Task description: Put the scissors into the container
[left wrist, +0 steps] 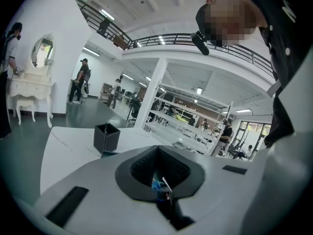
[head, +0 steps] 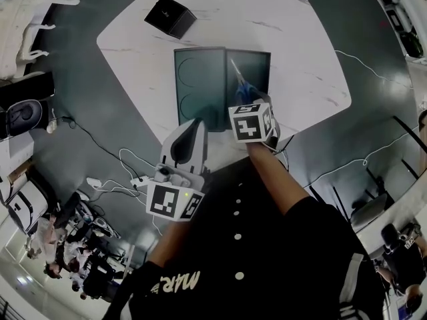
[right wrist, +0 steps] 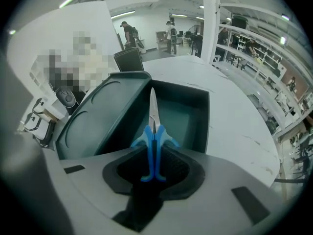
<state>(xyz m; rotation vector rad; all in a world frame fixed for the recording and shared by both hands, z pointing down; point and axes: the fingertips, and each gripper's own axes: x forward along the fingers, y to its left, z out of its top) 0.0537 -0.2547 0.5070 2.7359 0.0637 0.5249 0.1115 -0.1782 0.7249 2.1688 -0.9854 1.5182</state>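
Observation:
Scissors (head: pixel 239 85) with blue handles and closed steel blades are held in my right gripper (head: pixel 248 99), which is shut on the handles. In the right gripper view the scissors (right wrist: pixel 153 131) stick straight out of my right gripper (right wrist: pixel 153 153), with the blades above the dark green container (right wrist: pixel 195 116), near its hinged side. The container (head: pixel 257 62) lies open on the white table (head: pixel 293 39), and its lid (head: pixel 200 85) is folded flat to the left. My left gripper (head: pixel 187 135) hangs off the table's near edge with its jaws together and nothing held. From its own view, the left gripper (left wrist: pixel 159 180) points toward the table.
A black square box (head: pixel 170 15) stands at the table's far left, also visible as the black box (left wrist: pixel 106 137) from the left gripper. Cables and a power strip (head: pixel 143 179) lie on the dark floor to the left. People and furniture stand farther off.

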